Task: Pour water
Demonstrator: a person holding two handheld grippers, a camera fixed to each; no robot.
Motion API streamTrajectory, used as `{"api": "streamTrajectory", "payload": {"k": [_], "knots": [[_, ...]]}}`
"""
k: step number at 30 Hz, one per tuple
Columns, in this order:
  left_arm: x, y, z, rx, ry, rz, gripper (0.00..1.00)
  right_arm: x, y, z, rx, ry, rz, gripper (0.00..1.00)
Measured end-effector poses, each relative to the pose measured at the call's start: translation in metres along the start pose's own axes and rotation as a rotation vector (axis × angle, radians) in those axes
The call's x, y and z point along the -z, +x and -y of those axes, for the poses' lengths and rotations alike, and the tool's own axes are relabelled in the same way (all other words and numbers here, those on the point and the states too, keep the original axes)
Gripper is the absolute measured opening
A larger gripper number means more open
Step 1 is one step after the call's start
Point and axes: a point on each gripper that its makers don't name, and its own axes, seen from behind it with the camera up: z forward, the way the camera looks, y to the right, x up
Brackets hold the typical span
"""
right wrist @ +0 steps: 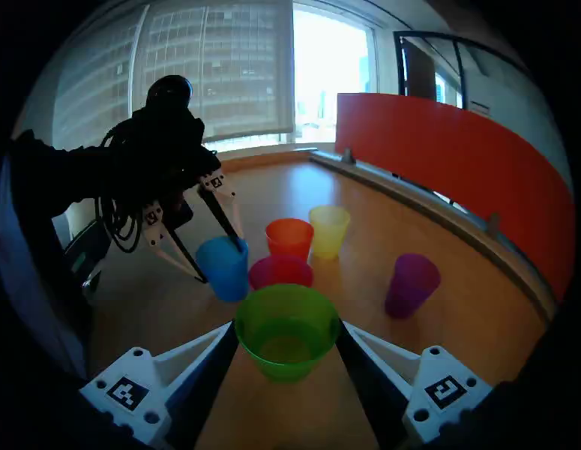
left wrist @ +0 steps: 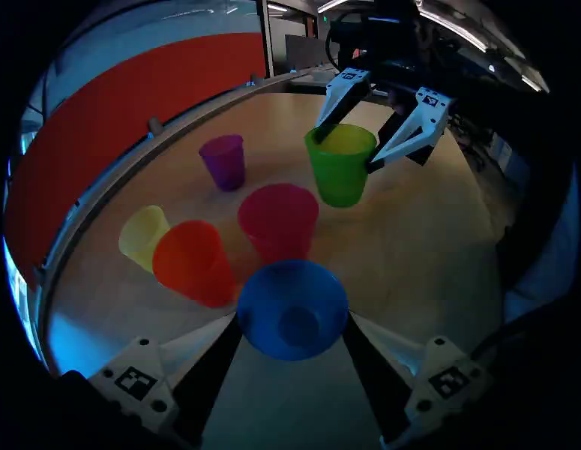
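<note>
Green cup (right wrist: 286,346) — light, squashy plastic, I'd judge — sat pinched near its rim by the right gripper (right wrist: 287,327), blue cup (left wrist: 292,304) by the left gripper (left wrist: 292,320).

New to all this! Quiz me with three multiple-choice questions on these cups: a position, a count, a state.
1. Which cup stands right beside the yellow cup? A purple B orange C blue
2. How many cups are there? A four B eight C six
3. The green cup is: A held upright B tipped over C stacked
Answers: 1 B, the orange cup is its neighbour. 2 C, six colours show. 3 A, the right gripper clamps it upright.
</note>
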Motion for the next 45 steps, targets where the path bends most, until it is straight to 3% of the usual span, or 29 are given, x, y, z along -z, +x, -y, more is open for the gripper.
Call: {"api": "streamTrajectory", "payload": {"k": [24,41,45], "knots": [[0.007,-0.019,-0.003,-0.01,0.015,0.026,0.91,-0.02,-0.031,-0.004,0.016,-0.016,0.037,0.93],[0.018,-0.029,-0.006,0.015,0.026,0.027,0.92,-0.018,-0.04,-0.007,-0.001,-0.043,0.044,0.95],[0.021,-0.03,-0.005,0.024,0.033,0.025,0.92,-0.015,-0.035,-0.006,-0.015,-0.045,0.029,0.99]]}}
